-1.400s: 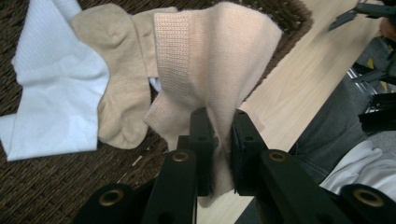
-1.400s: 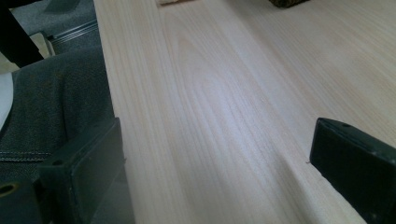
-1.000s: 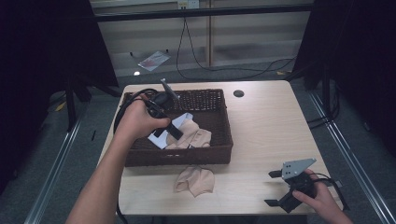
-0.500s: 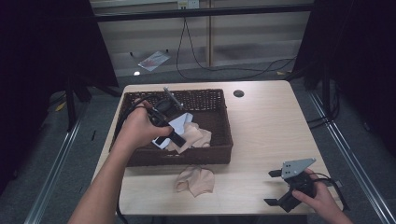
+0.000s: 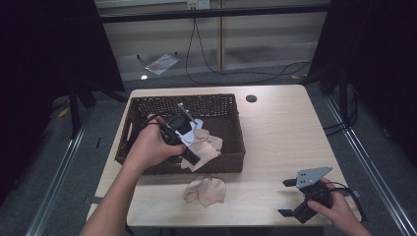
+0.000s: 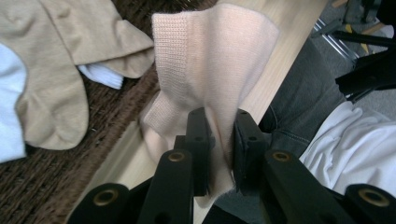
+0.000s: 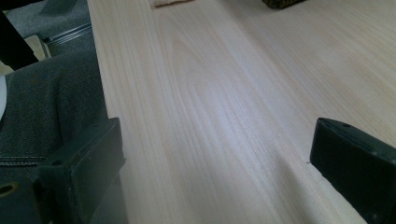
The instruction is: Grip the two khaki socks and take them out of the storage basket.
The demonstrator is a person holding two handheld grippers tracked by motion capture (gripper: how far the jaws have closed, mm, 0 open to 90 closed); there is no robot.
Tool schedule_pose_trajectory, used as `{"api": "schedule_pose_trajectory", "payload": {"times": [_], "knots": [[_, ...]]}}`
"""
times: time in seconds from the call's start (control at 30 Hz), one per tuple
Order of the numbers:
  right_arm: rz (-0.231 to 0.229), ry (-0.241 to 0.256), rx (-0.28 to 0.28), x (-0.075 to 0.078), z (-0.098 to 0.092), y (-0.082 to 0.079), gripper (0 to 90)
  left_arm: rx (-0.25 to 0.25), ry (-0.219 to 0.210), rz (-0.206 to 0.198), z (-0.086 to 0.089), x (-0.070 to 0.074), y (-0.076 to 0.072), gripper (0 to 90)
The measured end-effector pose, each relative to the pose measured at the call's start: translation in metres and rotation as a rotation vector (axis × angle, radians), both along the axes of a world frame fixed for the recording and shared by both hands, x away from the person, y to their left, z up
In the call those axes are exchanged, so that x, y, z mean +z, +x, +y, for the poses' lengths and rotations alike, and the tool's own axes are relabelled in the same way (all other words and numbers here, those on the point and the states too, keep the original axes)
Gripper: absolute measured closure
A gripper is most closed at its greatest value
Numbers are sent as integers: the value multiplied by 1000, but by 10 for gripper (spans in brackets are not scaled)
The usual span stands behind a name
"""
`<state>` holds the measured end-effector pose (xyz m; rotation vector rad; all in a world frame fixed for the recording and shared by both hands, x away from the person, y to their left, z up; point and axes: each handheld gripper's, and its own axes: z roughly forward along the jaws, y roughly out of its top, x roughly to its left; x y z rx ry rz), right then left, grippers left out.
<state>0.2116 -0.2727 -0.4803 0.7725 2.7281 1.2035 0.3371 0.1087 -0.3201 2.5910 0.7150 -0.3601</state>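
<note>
The left gripper (image 5: 189, 156) hangs over the basket (image 5: 231, 103), near its front wall, held by the person's left hand (image 5: 147, 147). In the left gripper view its two black jaws are clenched on a fold of a pale peach sock (image 6: 210, 70), which hangs from them across the basket's front rim and out over the table (image 6: 280, 60) strip beyond. The sock's ribbed cuff faces the camera and its cloth runs down between the jaws.

Inside the basket, beside the held sock, lie a tan sock (image 6: 56, 60) and a bit of white cloth (image 6: 100, 74) on the woven floor. In the high view a heap of pale cloth sits in the basket's front half, under the gripper.

Another peach sock (image 5: 206, 191) lies crumpled on the table just outside the basket's front wall, toward the table's front edge and touching neither gripper.

The right gripper (image 5: 295, 196) rests at the table's front right corner in the person's right hand (image 5: 339, 209), well apart from the basket. Its jaws stand wide apart with only bare wood between them, grasping nothing. Grey trousers (image 7: 51, 107) show past the table's front edge.
</note>
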Motion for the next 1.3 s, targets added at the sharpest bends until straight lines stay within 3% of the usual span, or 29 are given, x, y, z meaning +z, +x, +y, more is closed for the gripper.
{"api": "schedule_pose_trajectory", "payload": {"times": [0.27,0.43,0.63,0.77,0.93,1.0,1.3], "knots": [[2,1,1,0,0,0,25,-38,-10,3,-8,-19,-12,760],[1,0,1,0,0,0,25,-71,16,-19,-11,-34,-17,544],[0,3,3,1,0,0,25,-13,34,-32,-9,-42,-19,255],[2,-2,4,1,0,-1,25,-7,51,-68,-7,-48,-21,155],[2,-2,4,0,0,-1,25,-7,32,-95,-2,-56,-23,130],[3,-4,7,0,0,-1,25,5,5,-99,0,-60,-25,127],[3,-4,7,0,0,-1,25,-11,-12,-136,5,-75,-37,101]]}}
